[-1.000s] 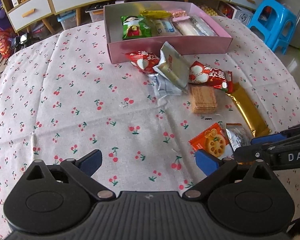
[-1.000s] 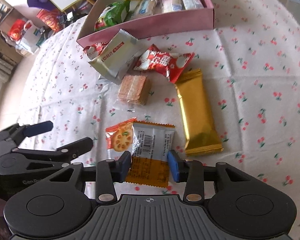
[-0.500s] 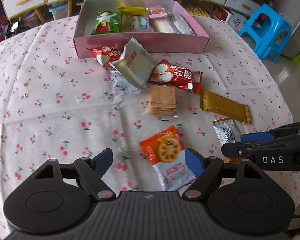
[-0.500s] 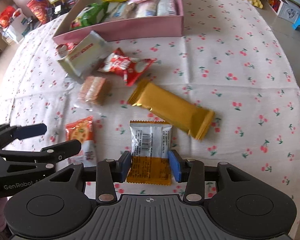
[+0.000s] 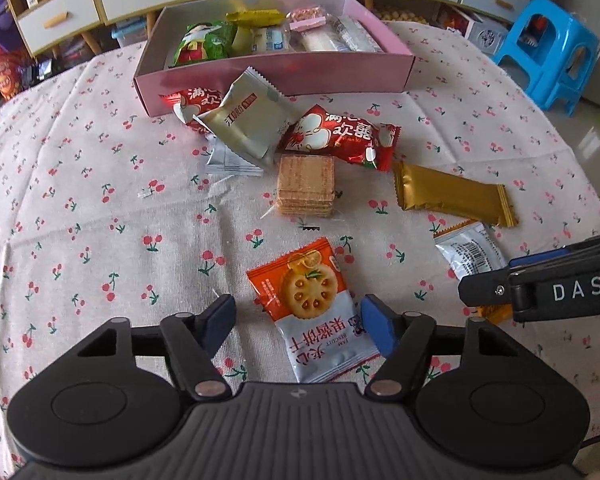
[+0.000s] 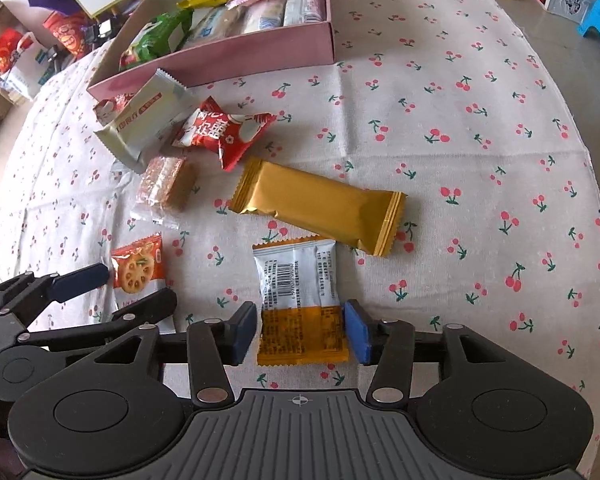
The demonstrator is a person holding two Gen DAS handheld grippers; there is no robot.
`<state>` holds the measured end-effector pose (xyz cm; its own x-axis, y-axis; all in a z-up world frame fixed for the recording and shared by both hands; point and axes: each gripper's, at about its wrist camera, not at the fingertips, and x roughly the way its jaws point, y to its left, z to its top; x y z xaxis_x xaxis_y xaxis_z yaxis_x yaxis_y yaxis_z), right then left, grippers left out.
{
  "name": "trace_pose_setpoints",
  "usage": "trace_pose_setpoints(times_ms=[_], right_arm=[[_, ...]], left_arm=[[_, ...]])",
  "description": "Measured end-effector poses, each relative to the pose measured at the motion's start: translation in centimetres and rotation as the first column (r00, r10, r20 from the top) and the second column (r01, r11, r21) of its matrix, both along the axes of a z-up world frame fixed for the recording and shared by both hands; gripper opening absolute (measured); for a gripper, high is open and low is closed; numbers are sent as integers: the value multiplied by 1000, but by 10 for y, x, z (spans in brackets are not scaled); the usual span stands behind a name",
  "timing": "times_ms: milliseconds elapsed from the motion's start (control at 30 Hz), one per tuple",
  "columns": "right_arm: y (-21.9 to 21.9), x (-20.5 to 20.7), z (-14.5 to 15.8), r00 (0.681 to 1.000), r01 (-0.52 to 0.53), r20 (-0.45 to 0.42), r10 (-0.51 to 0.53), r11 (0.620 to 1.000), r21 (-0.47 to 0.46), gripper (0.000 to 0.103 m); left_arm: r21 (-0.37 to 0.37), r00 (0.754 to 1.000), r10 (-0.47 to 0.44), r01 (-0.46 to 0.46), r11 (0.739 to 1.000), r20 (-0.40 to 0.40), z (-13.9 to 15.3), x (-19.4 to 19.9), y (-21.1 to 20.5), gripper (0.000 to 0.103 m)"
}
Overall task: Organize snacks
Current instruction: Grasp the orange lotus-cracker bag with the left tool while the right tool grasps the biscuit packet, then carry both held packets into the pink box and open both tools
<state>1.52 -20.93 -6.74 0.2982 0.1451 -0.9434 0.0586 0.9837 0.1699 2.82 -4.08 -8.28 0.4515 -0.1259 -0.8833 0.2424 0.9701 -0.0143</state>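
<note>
My left gripper (image 5: 298, 322) is open, its fingers on either side of an orange-and-white biscuit packet (image 5: 314, 308) lying on the cherry-print cloth. My right gripper (image 6: 300, 330) is open around the orange end of a white-and-orange packet (image 6: 300, 300), barcode side up; the pads stand close to its edges without squeezing it. The same packet shows in the left wrist view (image 5: 470, 250). A pink box (image 5: 276, 76) at the back holds several snacks.
Loose on the cloth lie a gold bar packet (image 6: 320, 206), a clear pack of square crackers (image 5: 306, 186), two red packets (image 5: 340, 138), and a pale green packet (image 5: 248, 120). A blue stool (image 5: 556, 48) stands right of the table. Drawers line the back wall.
My left gripper has swung right and now straddles the orange biscuit packet. My right gripper has opened wider around the white-and-orange packet.
</note>
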Motion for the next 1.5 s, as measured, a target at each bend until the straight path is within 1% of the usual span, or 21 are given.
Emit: trace_pose_setpoints(times_ms=[67,167,233,400,467,500,533,800,933,1067,1333,1500], right_arm=[[2,0,0,1000,-8,2,8,1000,-14,52],[4,0,0,1000,-18,6,18,999,-27,55],[6,0,0,1000,-27,11,27,999,-36,58],[17,-2,-1,997,-60,41,65,992,-107,59],[22,-2,-2,995,-73,52,81,988,-135,55],[24,-2,-2,994,-79,59,88,986,-147,48],[25,-2,-1,994,-83,62,94,985,-152,43],[20,0,3,997,-61,51,62,998,-29,40],[21,-3,8,996,-59,60,59,998,0,40],[19,-3,12,997,-40,64,37,998,50,40],[11,3,27,996,21,89,-31,993,114,40],[6,14,37,990,67,112,-85,986,151,40]], left_arm=[[-3,1000,-19,19,1000,2,1,0,1,53],[-15,1000,-27,27,1000,-4,2,1,4,45],[-24,1000,-27,27,999,-5,3,2,7,37],[-57,999,-28,27,998,-24,5,3,16,36],[-69,999,-27,24,997,-31,6,2,18,36],[-75,999,-26,23,997,-34,7,2,19,36],[-83,999,-25,22,996,-36,7,2,21,36],[-113,999,-21,17,993,-32,15,2,31,35],[-132,999,-16,12,991,-29,19,4,37,35],[-168,999,1,-6,986,-32,25,8,45,35],[-211,999,36,-33,977,10,44,18,51,35],[-251,998,60,-52,967,27,53,28,55,35]])
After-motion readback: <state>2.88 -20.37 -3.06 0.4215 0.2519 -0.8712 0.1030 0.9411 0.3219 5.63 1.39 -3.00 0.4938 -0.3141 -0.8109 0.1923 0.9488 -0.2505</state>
